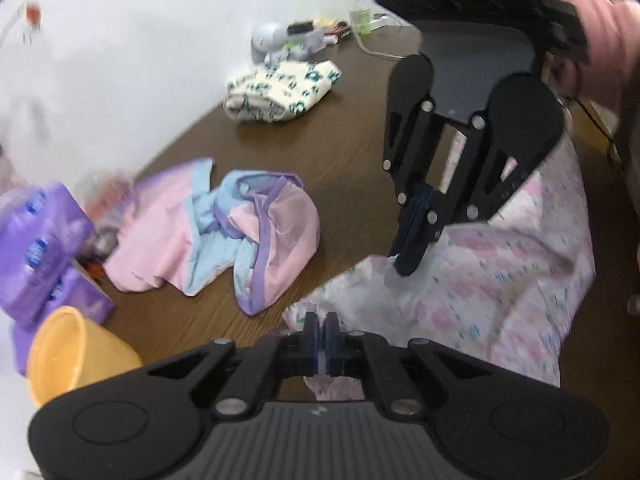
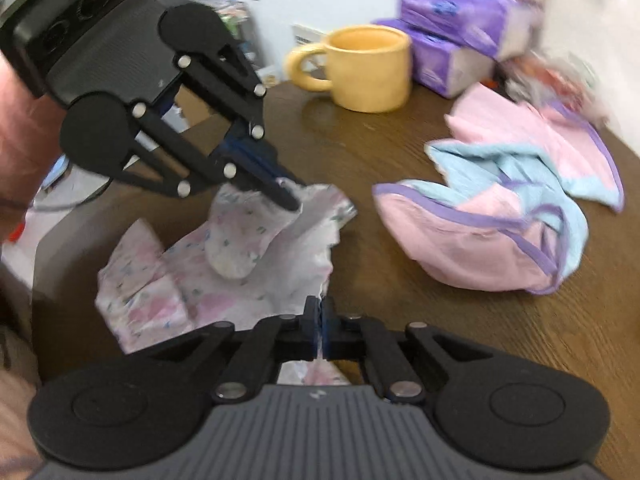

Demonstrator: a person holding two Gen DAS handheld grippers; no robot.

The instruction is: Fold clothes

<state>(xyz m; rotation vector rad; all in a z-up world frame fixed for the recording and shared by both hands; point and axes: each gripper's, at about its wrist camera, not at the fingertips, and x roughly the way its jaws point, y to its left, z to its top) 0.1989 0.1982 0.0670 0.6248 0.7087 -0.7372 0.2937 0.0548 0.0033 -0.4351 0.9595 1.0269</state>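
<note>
A white garment with pink flower print (image 1: pixel 480 272) lies crumpled on the brown wooden table (image 1: pixel 340 128). My left gripper (image 1: pixel 321 322) is shut on one edge of it, with pale cloth showing between the pads. In the right wrist view the left gripper (image 2: pixel 290 204) pinches a raised peak of the garment (image 2: pixel 240 276). My right gripper (image 2: pixel 321 306) is shut on another edge of the same garment. From the left wrist view the right gripper (image 1: pixel 406 268) points down onto the cloth, held by a hand in a pink sleeve.
A pink, blue and purple garment (image 1: pixel 224 224) (image 2: pixel 500 232) lies bunched beside the flowered one. A folded cream patterned cloth (image 1: pixel 280 92) sits farther back near small clutter. A yellow mug (image 2: pixel 368 68) and purple tissue packs (image 2: pixel 452 20) stand by the wall.
</note>
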